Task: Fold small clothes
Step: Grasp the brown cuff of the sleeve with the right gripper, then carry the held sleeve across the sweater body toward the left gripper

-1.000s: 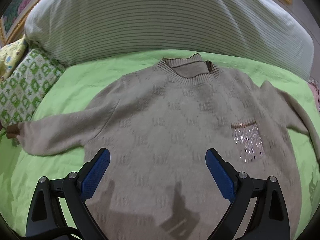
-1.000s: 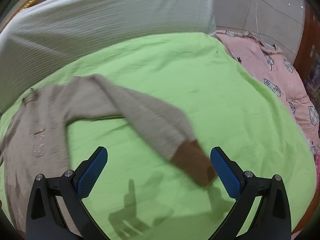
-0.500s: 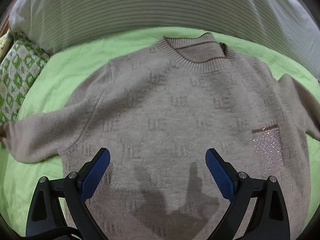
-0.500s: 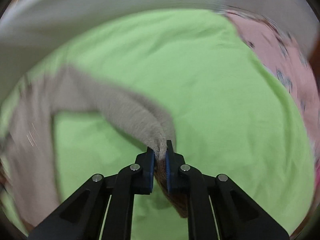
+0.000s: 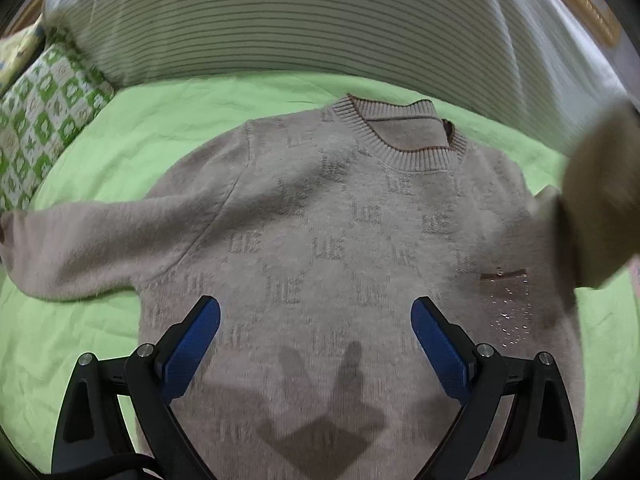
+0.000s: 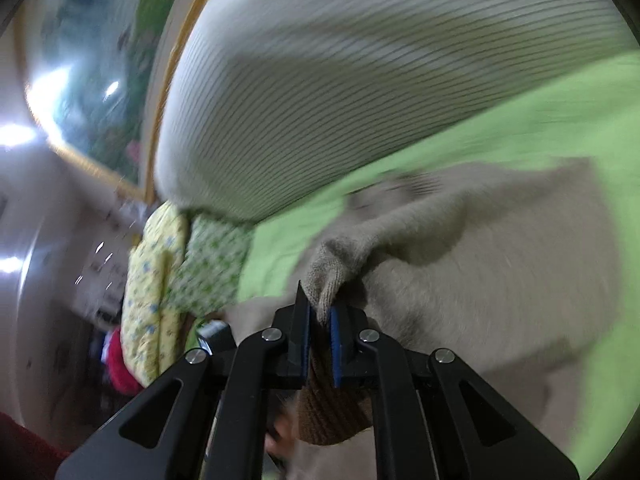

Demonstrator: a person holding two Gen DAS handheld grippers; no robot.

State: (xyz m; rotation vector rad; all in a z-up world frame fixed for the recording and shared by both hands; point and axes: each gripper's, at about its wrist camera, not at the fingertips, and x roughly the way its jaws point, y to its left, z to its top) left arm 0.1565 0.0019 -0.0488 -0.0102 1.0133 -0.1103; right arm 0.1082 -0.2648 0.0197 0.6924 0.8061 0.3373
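Slip risk on right gripper (image 6: pixel 319 314): jaws opening a touch, beige sleeve (image 6: pixel 340 272) pinched between the pads just above its brown cuff (image 6: pixel 332 416), cuff dangling below. Looks like a thin bite near the fingertips; could drop mid-swing and land bunched on the sweater (image 5: pixel 340 240) instead of flat across the chest. Fast swing also likely to drag the shoulder and skew the body on the green sheet (image 5: pixel 132 128).

Left gripper (image 5: pixel 316 336): jaws wide apart, nothing between, hovering over the lower front near the sparkly pocket (image 5: pixel 506 304). Not pinning anything, so no anchor against that drag.

Sweater lies face up on the sheet, collar (image 5: pixel 400 136) toward the striped pillow (image 5: pixel 300 20), other sleeve spread out to the side.

Versus a second ago: right jaws went from wide open over the flat sleeve to clamped on it; sleeve now lifted and carried in over the body, blurred at the edge of the left view. Left camera closer in on the torso.
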